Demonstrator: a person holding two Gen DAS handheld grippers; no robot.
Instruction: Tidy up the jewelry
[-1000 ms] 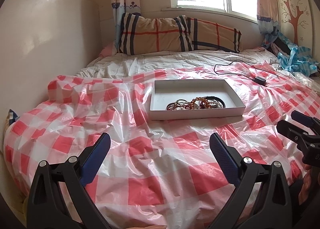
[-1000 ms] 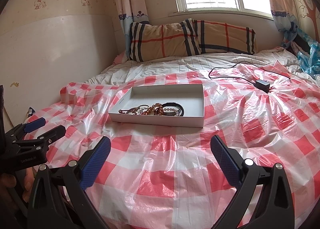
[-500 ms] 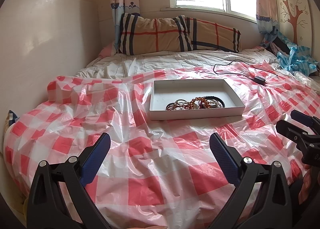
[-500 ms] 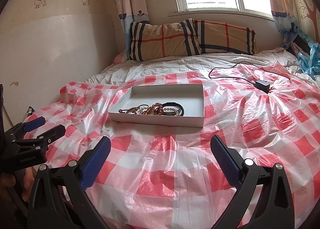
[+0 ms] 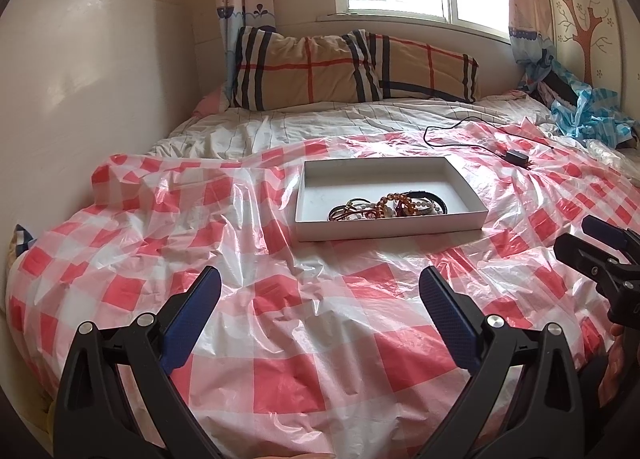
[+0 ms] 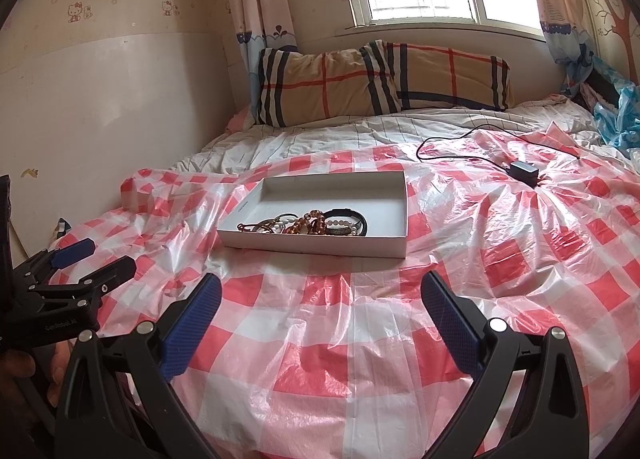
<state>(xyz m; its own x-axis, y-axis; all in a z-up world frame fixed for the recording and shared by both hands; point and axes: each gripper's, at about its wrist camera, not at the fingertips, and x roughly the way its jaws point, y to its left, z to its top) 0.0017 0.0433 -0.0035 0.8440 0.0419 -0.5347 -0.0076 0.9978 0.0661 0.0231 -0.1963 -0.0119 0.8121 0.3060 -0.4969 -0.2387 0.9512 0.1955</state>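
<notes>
A shallow white box (image 5: 312, 195) (image 6: 396, 215) lies on a red-and-white checked plastic sheet (image 5: 280, 319) over the bed. Several bracelets (image 5: 390, 207) (image 6: 316, 223) lie tangled at its near side: amber beads, white beads, dark bands. My left gripper (image 5: 320, 299) is open and empty, well short of the box. My right gripper (image 6: 320, 299) is open and empty too, also short of the box. Each gripper shows at the edge of the other's view: the right one (image 5: 592, 243), the left one (image 6: 92, 259).
A black charger with its cable (image 5: 516, 157) (image 6: 524, 171) lies on the sheet beyond the box to the right. A plaid pillow (image 5: 352, 71) rests against the wall under the window. Blue plastic (image 5: 588, 115) is bunched at the far right. A wall runs along the left.
Both grippers have stayed open and almost still; the views shift only slightly. Box and bracelets have not moved.
</notes>
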